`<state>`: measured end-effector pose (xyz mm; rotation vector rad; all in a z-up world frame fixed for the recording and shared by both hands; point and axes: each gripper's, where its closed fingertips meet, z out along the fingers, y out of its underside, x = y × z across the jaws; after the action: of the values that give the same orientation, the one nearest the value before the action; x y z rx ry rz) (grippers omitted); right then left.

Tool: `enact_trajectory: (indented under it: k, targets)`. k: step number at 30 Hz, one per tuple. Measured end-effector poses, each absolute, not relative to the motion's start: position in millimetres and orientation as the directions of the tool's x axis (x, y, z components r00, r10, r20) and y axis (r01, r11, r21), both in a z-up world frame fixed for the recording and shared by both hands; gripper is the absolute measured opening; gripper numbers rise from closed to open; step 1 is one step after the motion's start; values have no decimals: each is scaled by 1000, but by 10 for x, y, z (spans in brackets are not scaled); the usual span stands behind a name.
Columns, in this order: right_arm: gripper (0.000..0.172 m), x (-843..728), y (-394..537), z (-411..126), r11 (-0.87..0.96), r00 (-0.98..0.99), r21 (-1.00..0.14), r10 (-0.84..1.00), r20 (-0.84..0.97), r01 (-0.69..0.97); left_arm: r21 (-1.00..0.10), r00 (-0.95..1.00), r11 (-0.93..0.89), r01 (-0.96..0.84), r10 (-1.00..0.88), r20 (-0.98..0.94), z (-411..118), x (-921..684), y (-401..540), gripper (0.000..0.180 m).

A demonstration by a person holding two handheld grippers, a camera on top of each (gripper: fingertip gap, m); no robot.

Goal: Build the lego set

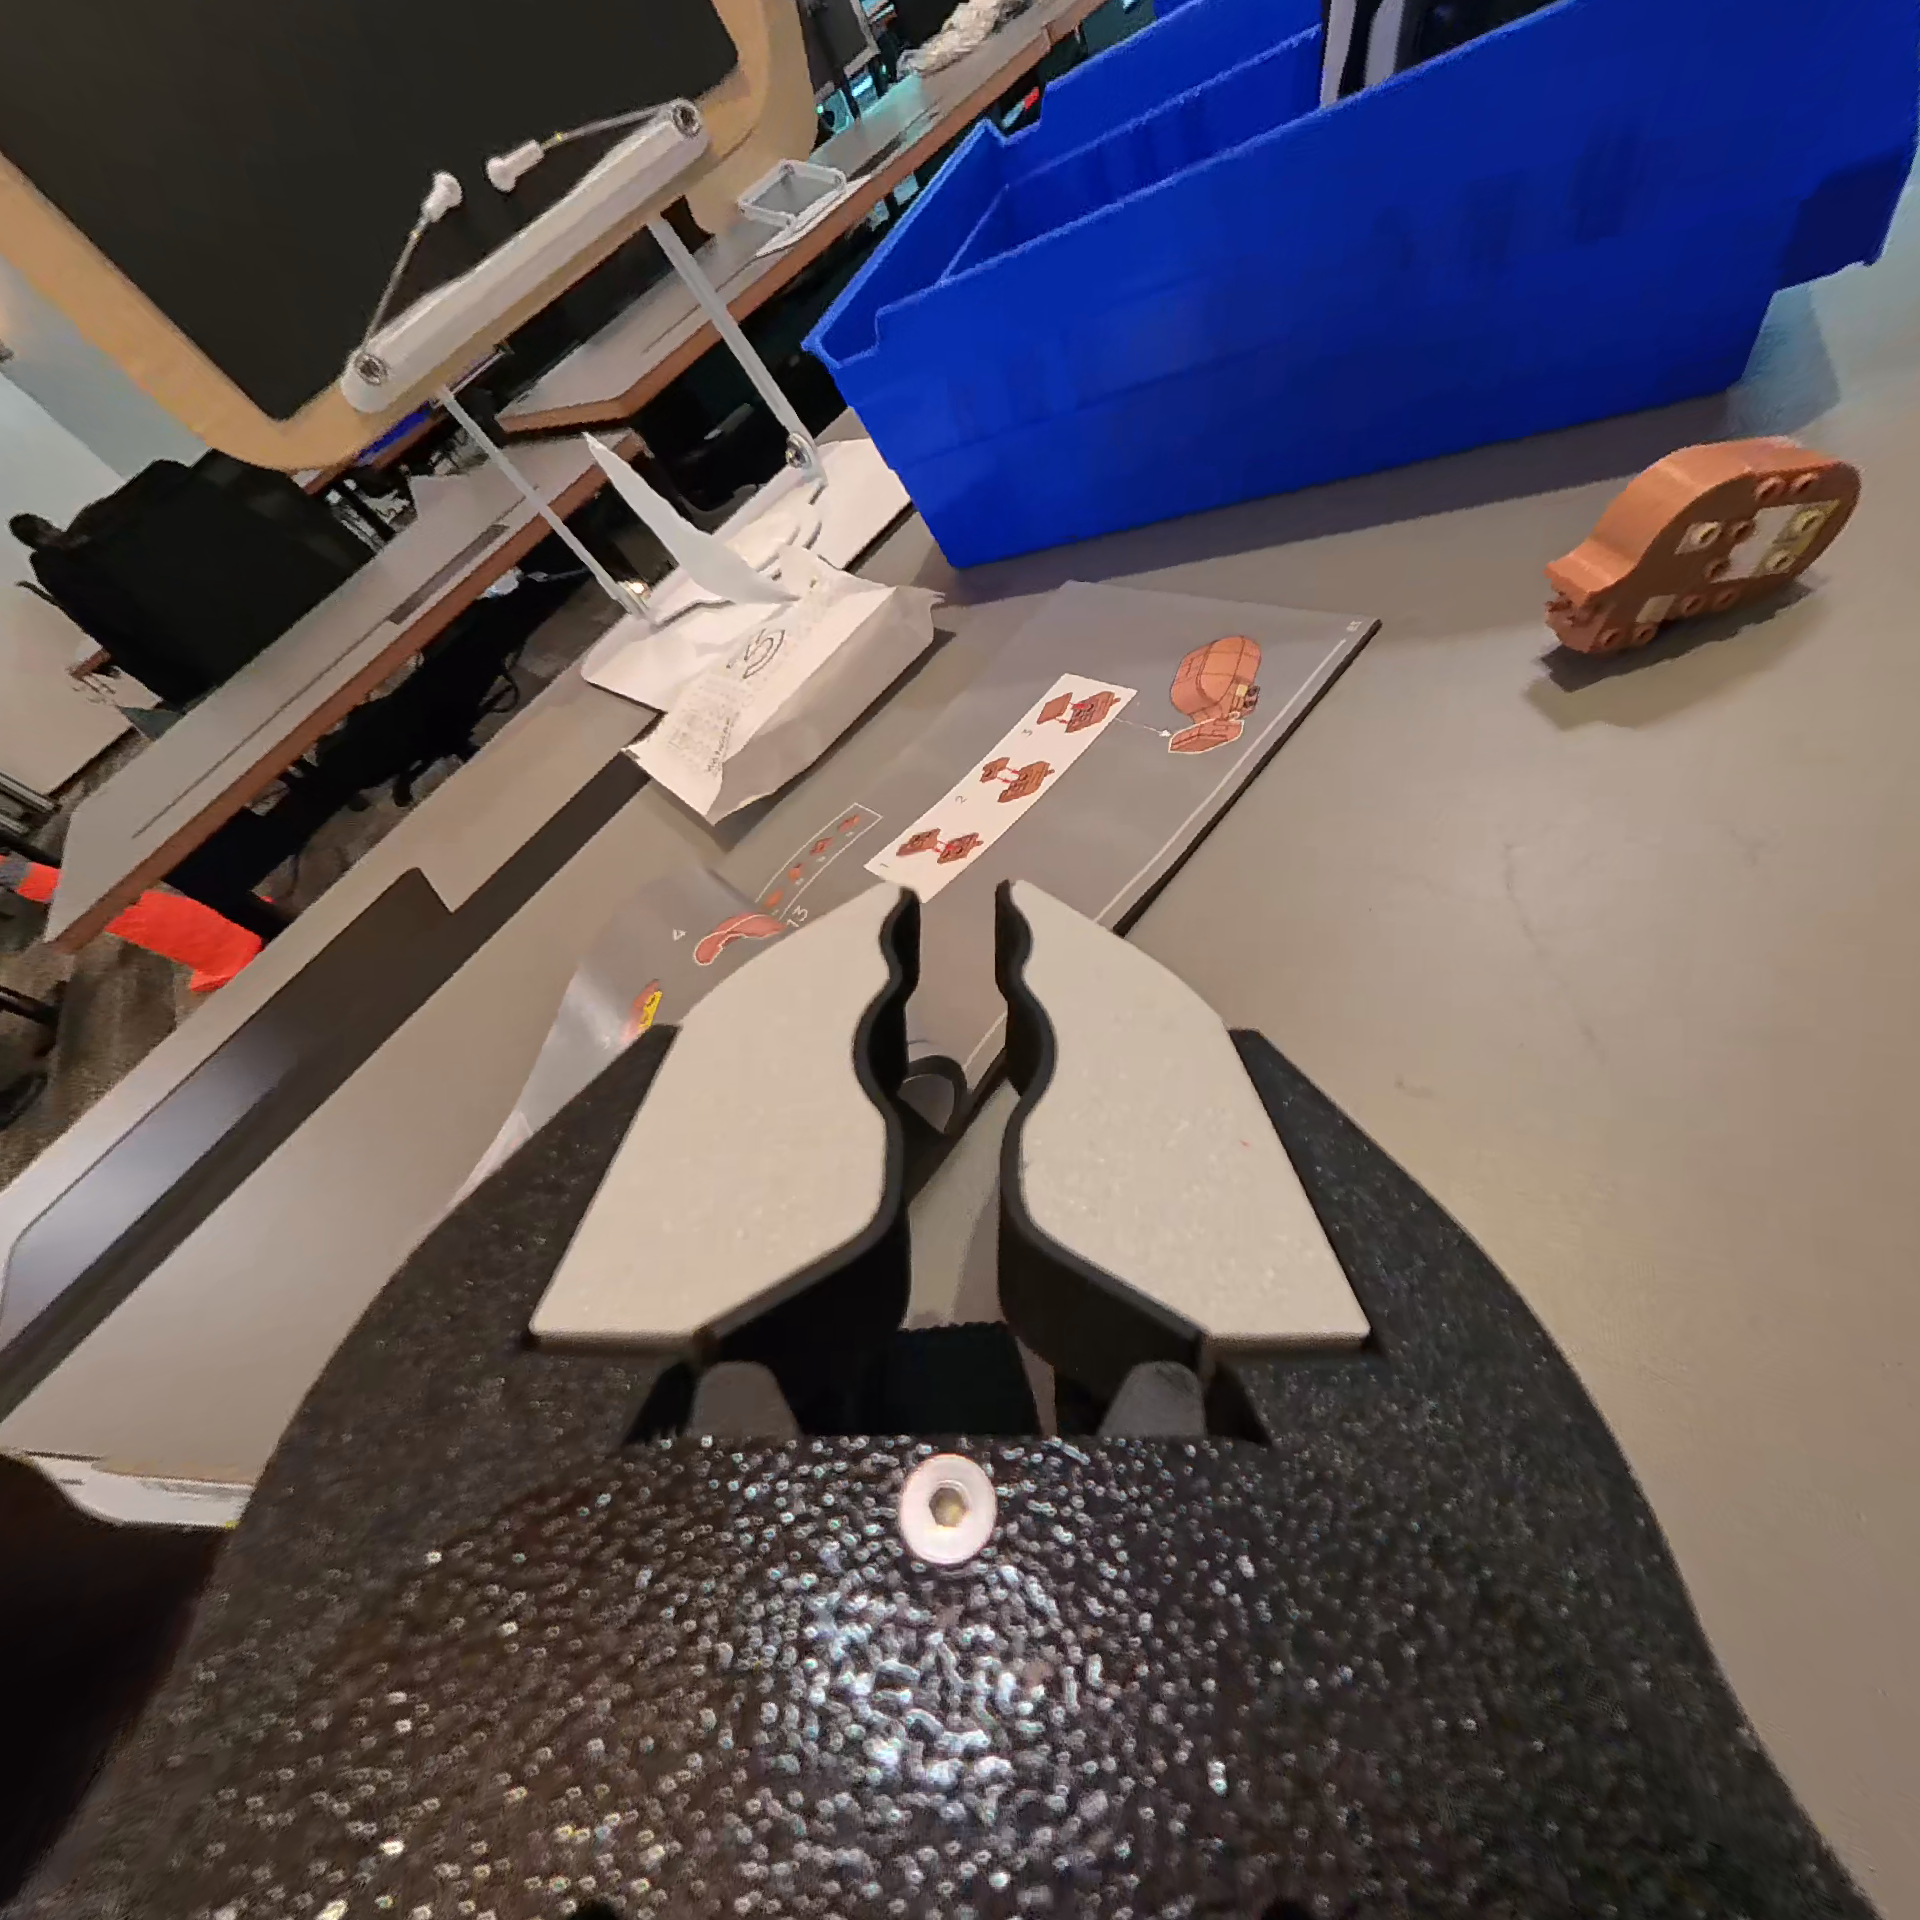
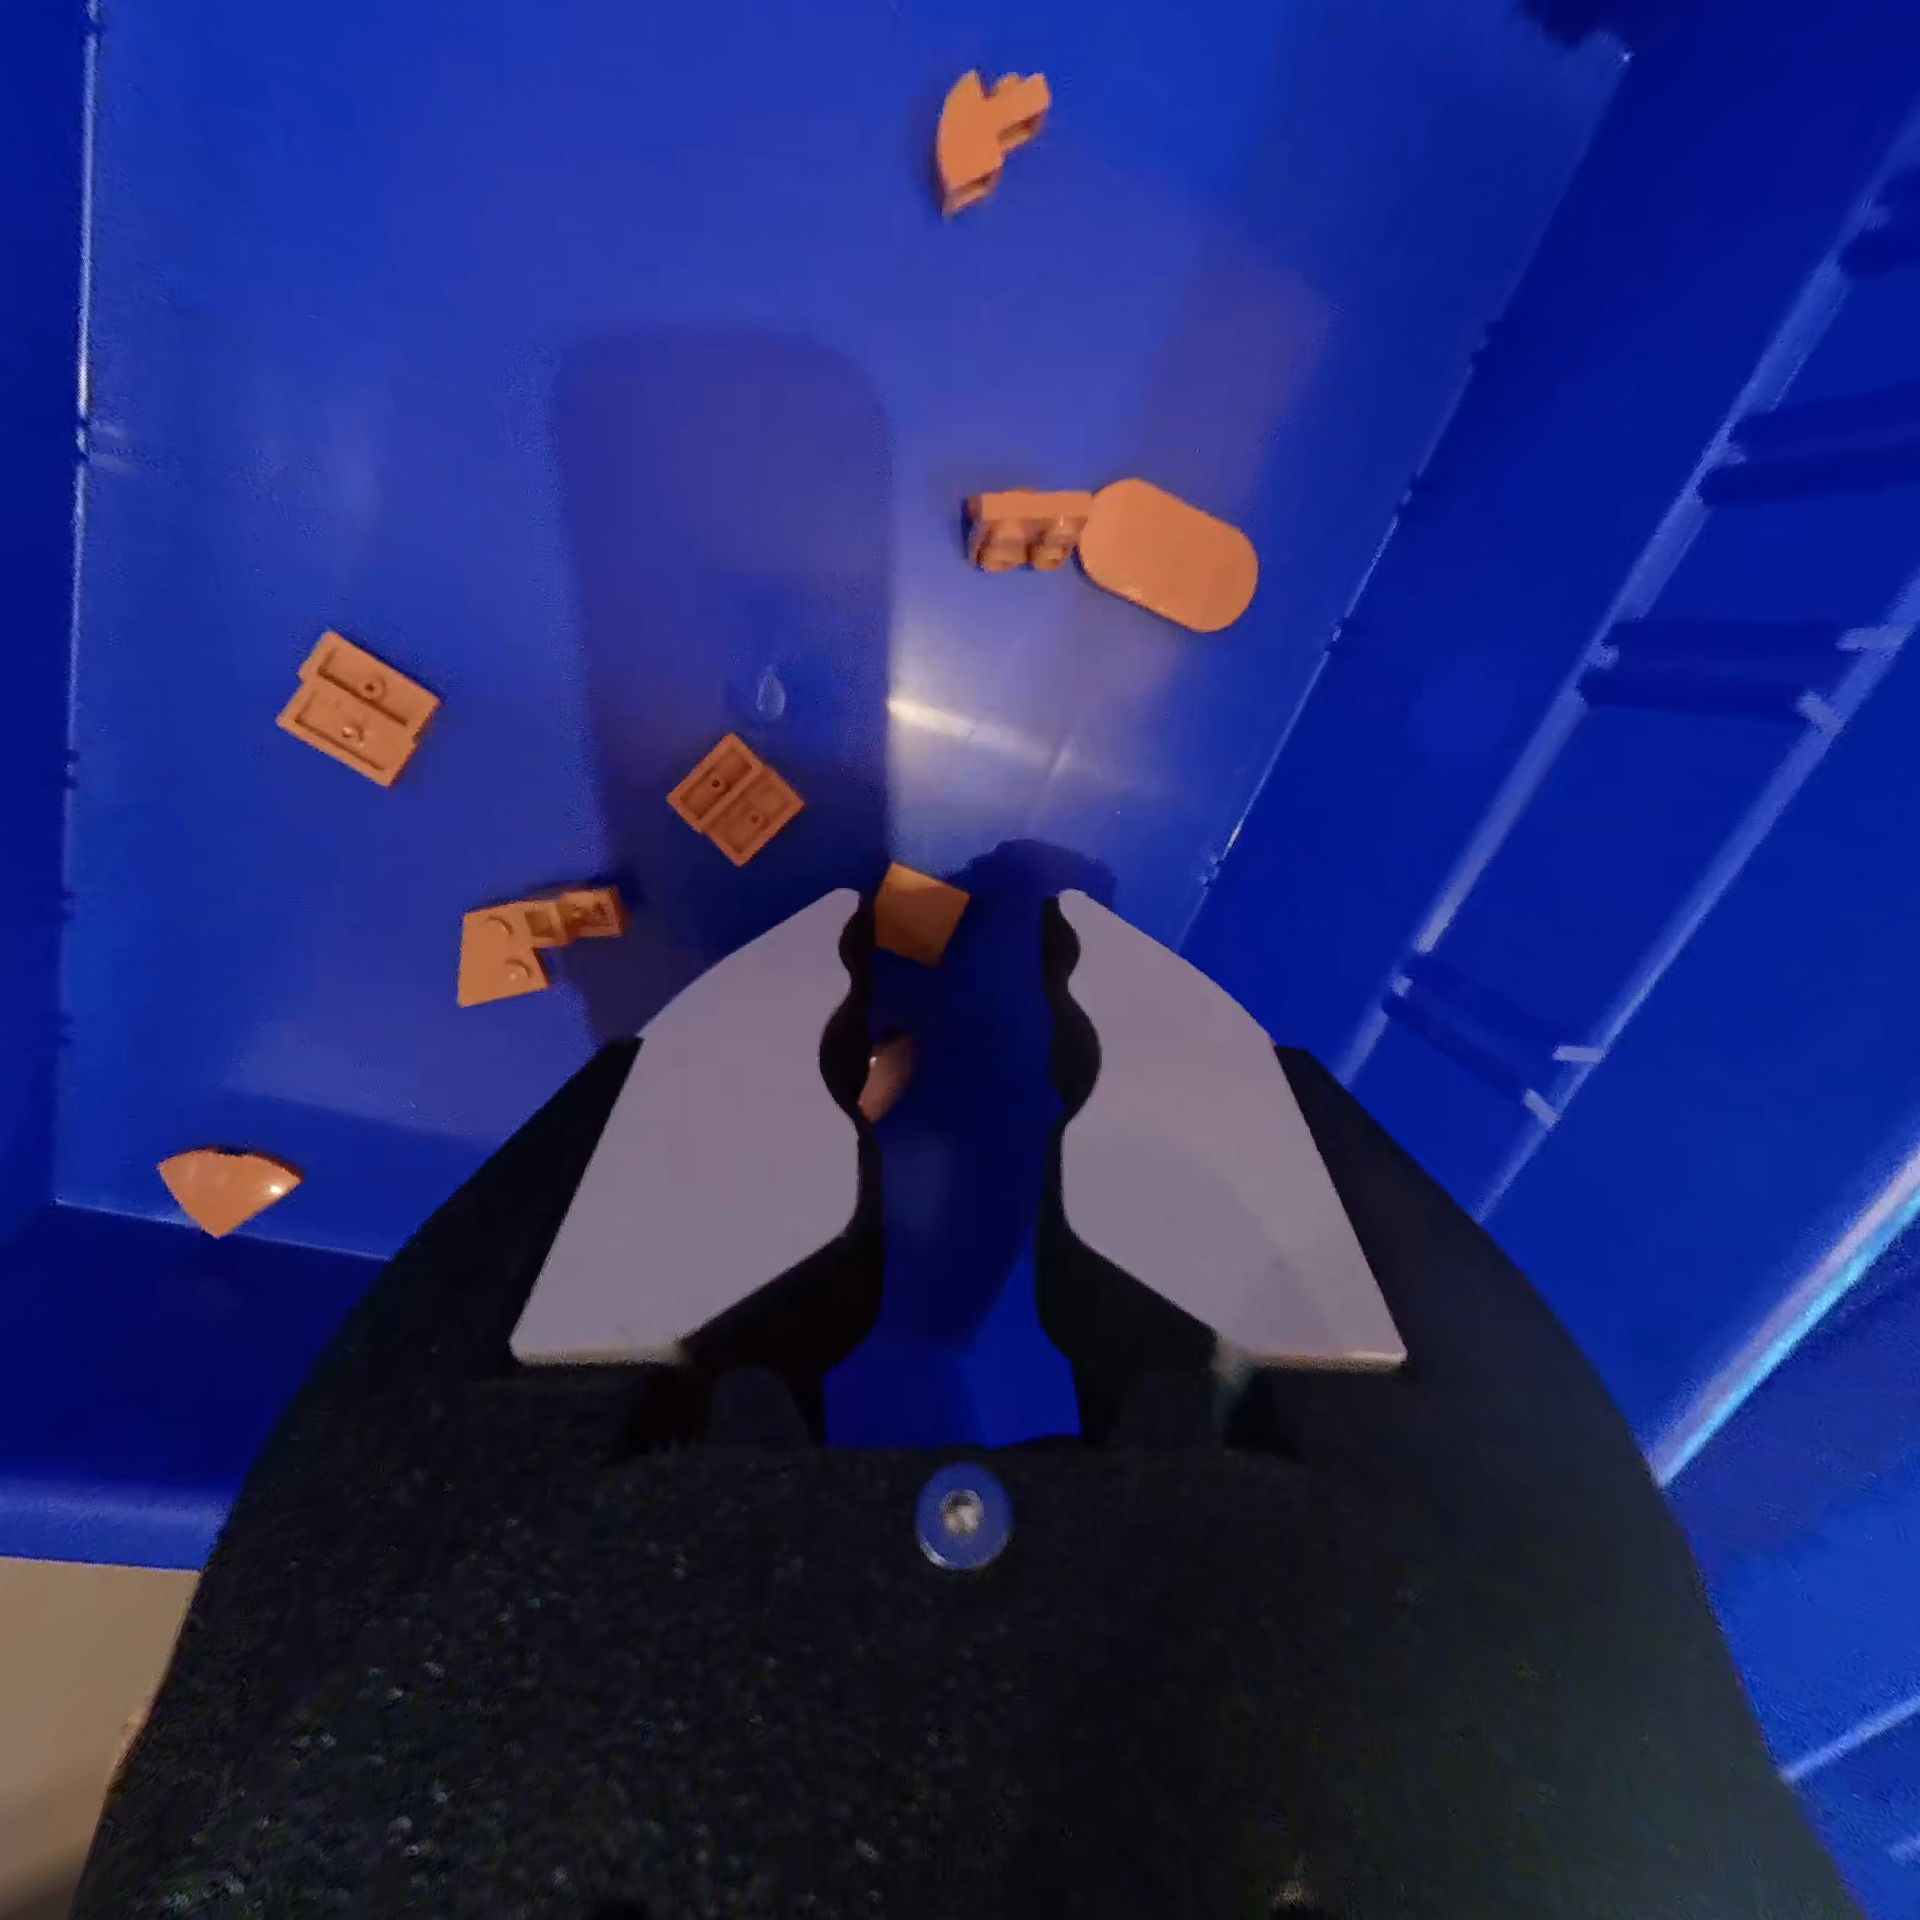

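A grey bench (image 1: 1455, 1039) in a workshop room with more tables behind carries everything here. The left gripper (image 1: 957, 904) hovers above it with its fingers (image 1: 790, 1091) a narrow slit apart and nothing between the tips, which sit over the near edge of a grey instruction sheet with printed brick diagrams (image 1: 1049, 769); its small print is not readable. Above the sheet, left of centre, lies a crumpled white paper bag (image 1: 790, 686). In the upper right stand deep blue plastic bins (image 1: 1351, 343), and at the right edge a brown rounded brick assembly (image 1: 1704, 551) lies on the bench.

The right gripper (image 2: 951, 914) reaches into a blue plastic bin (image 2: 1558, 831), fingers (image 2: 727, 1143) moderately apart. A small orange flat brick (image 2: 914, 920) lies just beside the left fingertip; the right pad is clear of it. Other orange bricks are scattered on the bin floor: a square plate (image 2: 736, 798), an angled piece (image 2: 530, 940), a double plate (image 2: 358, 707), a rounded tile (image 2: 1169, 554) and a quarter-round piece (image 2: 229, 1188).
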<state>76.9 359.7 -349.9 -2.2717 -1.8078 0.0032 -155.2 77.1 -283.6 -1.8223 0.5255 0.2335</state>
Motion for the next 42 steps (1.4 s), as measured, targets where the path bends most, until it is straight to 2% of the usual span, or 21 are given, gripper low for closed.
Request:
enact_trajectory:
  k: [8,11,14,17,20,23,29,31,34,35,39,42]
  targets:
    - [14,720,3513,-3555,-291,306,-207,951,43,934,-855,862,-167,-492,-233,-450,-2656,-1473,690,11]
    - [0,693,3453,-3563,-276,287,-219,958,22,936,-862,866,-152,-483,-233,-444,-2610,-1466,663,10]
    - [3,694,3462,-3560,-266,282,-215,958,49,940,-865,869,-154,-477,-230,-438,-2606,-1483,647,10]
    - [30,694,3490,-3530,-244,265,-203,961,79,948,-866,872,-159,-474,-225,-436,-2605,-1502,637,10]
    - [31,632,3507,-3483,-211,235,-218,968,87,953,-866,872,-157,-474,-222,-437,-2591,-1508,635,10]
    - [32,652,3567,-3506,-166,187,-166,975,120,972,-864,870,-161,-478,-222,-440,-2603,-1512,638,10]
    - [40,643,3558,-3557,-49,53,-63,997,63,997,-862,870,-168,-479,-225,-440,-2623,-1516,639,10]
    - [38,633,3545,-3565,-19,21,-37,999,42,999,-861,869,-167,-480,-220,-442,-2617,-1524,637,10]
    - [25,623,3486,-3575,6,-6,-16,1000,0,1000,-864,871,-160,-478,-212,-443,-2593,-1545,628,10]
    - [16,617,3468,-3575,10,-10,-14,1000,-3,1000,-864,872,-163,-477,-214,-441,-2596,-1549,623,9]
    - [16,615,3466,-3572,9,-9,-15,999,32,1000,-866,868,-168,-472,-259,-423,-2642,-1498,594,6]
    - [16,596,3468,-3564,-15,18,-70,999,40,997,-857,859,-172,-486,-274,-432,-2670,-1460,581,6]
